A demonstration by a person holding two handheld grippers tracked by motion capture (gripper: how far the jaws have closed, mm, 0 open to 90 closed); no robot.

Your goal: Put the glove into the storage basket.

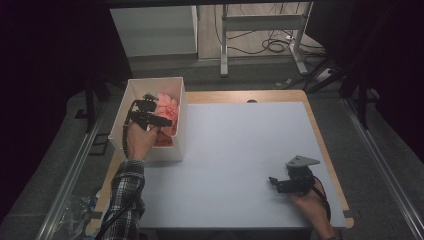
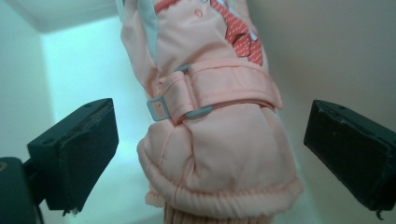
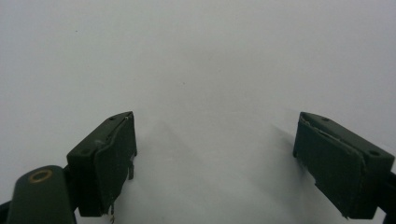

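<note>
the pink mitten's gathered cuff [image 2: 219, 186] sits closest to me, lying between my left gripper [image 1: 150, 116] jaws, which stand wide with neither pad on it. the mitten [image 1: 167, 112] lies inside the white box [image 1: 150, 152] at the bench's [image 1: 240, 150] left edge, so i judge it dropped off there. my right gripper [image 1: 282, 184] rests low over bare bench, jaws spread and holding nothing, parked out of the way.

The left gripper [image 1: 159, 107] is held over the white box [image 1: 177, 150], its jaws spread wide with nothing pressed between them, the plaid-sleeved forearm [image 1: 125, 197] angled up toward that box. The right gripper [image 1: 274, 182] is rested well right of the box, jaws parted.
</note>
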